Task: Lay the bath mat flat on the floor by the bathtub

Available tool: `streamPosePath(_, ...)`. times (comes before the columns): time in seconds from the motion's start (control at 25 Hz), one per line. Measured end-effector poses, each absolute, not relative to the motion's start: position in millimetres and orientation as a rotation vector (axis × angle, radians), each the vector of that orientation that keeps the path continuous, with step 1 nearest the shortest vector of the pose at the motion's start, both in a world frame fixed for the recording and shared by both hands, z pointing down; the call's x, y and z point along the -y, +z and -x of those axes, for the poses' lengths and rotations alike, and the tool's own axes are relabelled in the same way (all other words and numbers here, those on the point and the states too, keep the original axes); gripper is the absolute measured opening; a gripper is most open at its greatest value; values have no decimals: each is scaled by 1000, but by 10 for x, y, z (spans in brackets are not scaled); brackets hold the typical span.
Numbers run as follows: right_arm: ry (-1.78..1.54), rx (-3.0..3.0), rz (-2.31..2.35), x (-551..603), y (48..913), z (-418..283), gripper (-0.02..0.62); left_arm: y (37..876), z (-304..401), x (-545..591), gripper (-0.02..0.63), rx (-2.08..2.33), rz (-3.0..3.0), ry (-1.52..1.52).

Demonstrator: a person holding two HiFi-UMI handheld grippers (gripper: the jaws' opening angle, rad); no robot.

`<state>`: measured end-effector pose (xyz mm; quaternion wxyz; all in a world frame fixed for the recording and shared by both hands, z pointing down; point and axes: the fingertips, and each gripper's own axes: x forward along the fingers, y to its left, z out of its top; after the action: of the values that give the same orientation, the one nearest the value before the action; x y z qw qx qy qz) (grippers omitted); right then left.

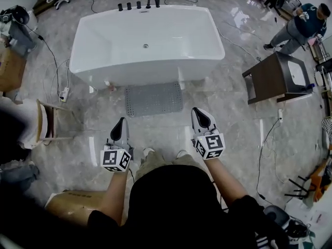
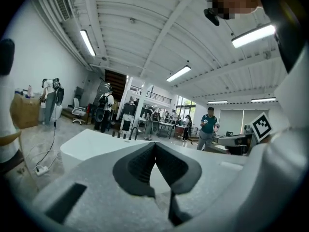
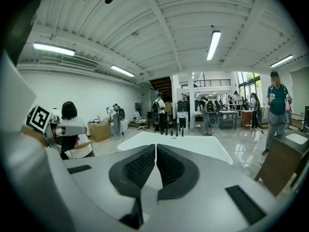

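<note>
A grey dotted bath mat (image 1: 154,98) lies flat on the floor against the near side of the white bathtub (image 1: 147,44). My left gripper (image 1: 121,124) is held up in front of the body, shut, with nothing between its jaws. My right gripper (image 1: 201,118) is held up beside it, also shut and empty. Both point toward the tub, well above the mat. In the left gripper view the pads (image 2: 154,164) meet, with the bathtub (image 2: 96,144) behind them. The right gripper view shows the same closed pads (image 3: 155,166) before the bathtub (image 3: 178,145).
A dark wooden vanity with a basin (image 1: 277,77) stands right of the tub. A wooden stool (image 1: 47,121) and a cardboard box (image 1: 72,204) are at the left. Cables (image 1: 264,139) trail over the floor. A person in teal (image 1: 301,27) stands at the far right.
</note>
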<state>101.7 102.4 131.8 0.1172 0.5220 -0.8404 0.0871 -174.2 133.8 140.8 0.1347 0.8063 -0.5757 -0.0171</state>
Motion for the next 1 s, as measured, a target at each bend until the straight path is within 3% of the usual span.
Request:
streamPosePath(0.52,164,2500,-1607,-983,787,-1675,15,770,923,-1287,17,1741,-2403,-85)
streamPosePath(1.0,11,2468,-1632,-1065,570,-1603,13,748,952,-1210,17,1733,-2434,-97)
